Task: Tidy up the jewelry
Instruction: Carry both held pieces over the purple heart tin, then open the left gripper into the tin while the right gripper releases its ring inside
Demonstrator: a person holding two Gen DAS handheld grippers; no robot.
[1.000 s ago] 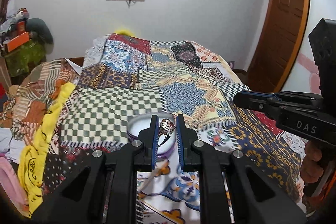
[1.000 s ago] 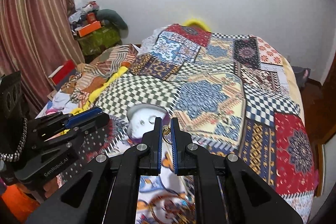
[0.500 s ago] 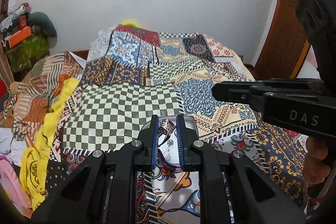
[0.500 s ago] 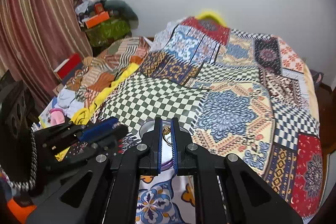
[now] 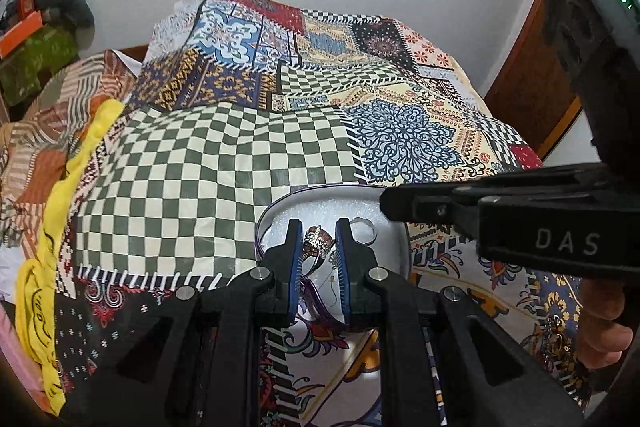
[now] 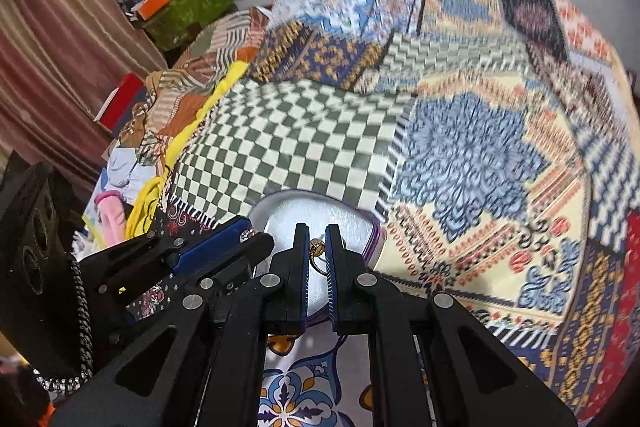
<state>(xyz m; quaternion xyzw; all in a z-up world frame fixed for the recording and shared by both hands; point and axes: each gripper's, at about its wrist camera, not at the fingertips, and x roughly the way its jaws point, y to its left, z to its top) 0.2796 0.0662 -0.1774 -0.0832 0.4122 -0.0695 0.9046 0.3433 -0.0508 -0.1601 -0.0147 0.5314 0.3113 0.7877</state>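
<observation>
Both claws now lower over white box (image 5: 276, 215), left claw (image 5: 319, 241) clamping jeweled ring (image 5: 318, 239), right claw (image 6: 317, 247) pinching gold ring (image 6: 317, 245)

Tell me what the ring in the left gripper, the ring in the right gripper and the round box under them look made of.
Ring in the left gripper: silvery metal, shiny, with a glittery reddish-brown top, maybe small stones. Ring in the right gripper: gold-coloured metal, glinting. Round box: probably tin, judging by its thin bright rim; whitish lining, material unclear.
</observation>
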